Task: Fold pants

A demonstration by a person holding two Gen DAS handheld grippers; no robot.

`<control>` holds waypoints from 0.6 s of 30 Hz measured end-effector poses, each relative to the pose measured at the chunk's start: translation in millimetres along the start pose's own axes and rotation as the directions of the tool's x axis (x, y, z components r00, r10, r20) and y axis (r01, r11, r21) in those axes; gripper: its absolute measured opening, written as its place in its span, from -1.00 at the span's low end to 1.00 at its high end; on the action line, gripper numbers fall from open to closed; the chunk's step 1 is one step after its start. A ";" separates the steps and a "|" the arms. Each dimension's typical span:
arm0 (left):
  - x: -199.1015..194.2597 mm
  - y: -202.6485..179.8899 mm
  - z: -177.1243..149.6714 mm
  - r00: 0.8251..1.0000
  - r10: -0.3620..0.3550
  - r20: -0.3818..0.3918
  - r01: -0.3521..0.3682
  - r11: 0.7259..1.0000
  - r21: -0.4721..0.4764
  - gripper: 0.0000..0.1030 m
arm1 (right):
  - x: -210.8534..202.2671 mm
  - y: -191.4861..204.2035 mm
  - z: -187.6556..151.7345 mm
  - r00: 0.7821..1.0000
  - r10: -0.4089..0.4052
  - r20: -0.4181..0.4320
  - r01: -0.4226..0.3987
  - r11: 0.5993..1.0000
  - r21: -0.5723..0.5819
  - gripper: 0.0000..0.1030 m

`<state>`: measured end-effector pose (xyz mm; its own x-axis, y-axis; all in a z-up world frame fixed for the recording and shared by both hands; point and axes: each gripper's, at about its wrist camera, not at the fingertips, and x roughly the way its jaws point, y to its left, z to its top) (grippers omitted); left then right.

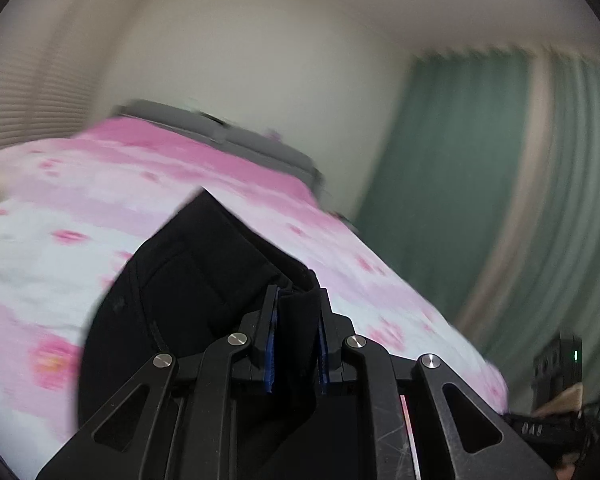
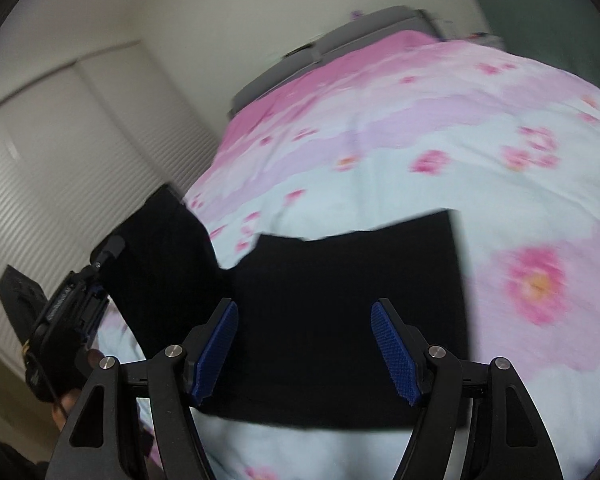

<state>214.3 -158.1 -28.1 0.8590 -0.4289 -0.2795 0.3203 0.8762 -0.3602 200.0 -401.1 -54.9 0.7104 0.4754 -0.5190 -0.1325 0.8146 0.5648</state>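
Note:
Black pants lie on a bed with a pink and white flowered cover. My left gripper is shut on a fold of the black pants and lifts that end off the bed. In the right wrist view the left gripper shows at the left, holding the raised end of the pants. My right gripper is open and empty, its blue pads spread just above the flat part of the pants.
The bed's grey headboard stands against a cream wall. Green curtains hang at the right of the left wrist view. White slatted closet doors stand to the left of the bed.

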 end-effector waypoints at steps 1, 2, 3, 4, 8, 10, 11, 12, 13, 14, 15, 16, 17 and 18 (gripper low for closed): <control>12.2 -14.6 -10.2 0.999 -0.020 -0.031 0.021 1.000 0.022 -0.68 | -11.1 -17.7 -2.0 1.000 -0.021 0.016 0.020 0.999 0.027 0.37; 30.2 -33.2 -27.0 0.996 -0.041 -0.082 0.045 0.998 0.050 -0.68 | -18.5 -28.4 -3.7 0.999 -0.033 0.025 0.032 0.998 0.046 0.37; 42.4 -45.2 -39.9 0.992 -0.049 -0.121 0.057 0.996 0.067 -0.68 | -27.9 -43.5 -6.1 0.998 -0.050 0.039 0.047 0.996 0.075 0.37; 61.3 -59.2 -61.4 0.981 -0.055 -0.185 0.072 0.994 0.087 -0.68 | -35.5 -57.3 -8.4 0.997 -0.067 0.051 0.061 0.993 0.105 0.37; 97.4 -74.8 -119.5 0.945 -0.005 -0.327 0.054 0.989 0.138 -0.68 | -57.0 -106.5 -21.8 0.991 -0.115 0.064 0.098 0.970 0.221 0.37; 102.3 -69.3 -133.8 0.936 0.018 -0.350 0.039 0.987 0.153 -0.67 | -57.1 -120.4 -27.4 0.992 -0.117 0.044 0.103 0.965 0.240 0.37; 101.6 -71.6 -136.9 0.936 0.023 -0.351 0.038 0.985 0.167 -0.67 | -56.4 -125.4 -30.1 0.992 -0.119 0.032 0.108 0.966 0.233 0.37; 98.3 -75.7 -139.5 0.938 0.029 -0.346 0.039 0.982 0.186 -0.67 | -54.4 -126.6 -32.8 0.992 -0.122 0.019 0.115 0.969 0.219 0.37; 96.4 -78.1 -140.2 0.938 0.031 -0.344 0.041 0.979 0.200 -0.66 | -50.3 -126.7 -34.8 0.992 -0.127 0.002 0.125 0.972 0.198 0.37; 95.0 -81.0 -139.4 0.938 0.032 -0.346 0.044 0.977 0.209 -0.66 | -47.9 -127.2 -37.6 0.991 -0.131 -0.010 0.130 0.974 0.184 0.37; 93.2 -82.4 -137.7 0.935 0.030 -0.354 0.049 0.976 0.213 -0.63 | -43.7 -127.5 -38.5 0.991 -0.131 -0.020 0.132 0.976 0.172 0.37; 89.7 -80.7 -134.7 0.931 0.022 -0.364 0.058 0.977 0.206 -0.60 | -40.6 -127.2 -40.0 0.992 -0.126 -0.027 0.128 0.978 0.165 0.37; 87.2 -83.0 -135.8 0.928 0.018 -0.371 0.062 0.977 0.202 -0.56 | -37.6 -126.7 -40.1 0.993 -0.117 -0.032 0.121 0.979 0.165 0.37; 81.4 -81.9 -131.8 0.925 0.011 -0.379 0.068 0.978 0.195 -0.43 | -35.6 -126.1 -39.9 0.994 -0.104 -0.034 0.108 0.980 0.169 0.37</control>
<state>205.3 -293.7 -138.6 0.6472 -0.4707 -0.5997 0.4499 0.8709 -0.1979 163.8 -507.5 -133.2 0.6962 0.3993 -0.5966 0.0637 0.7934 0.6054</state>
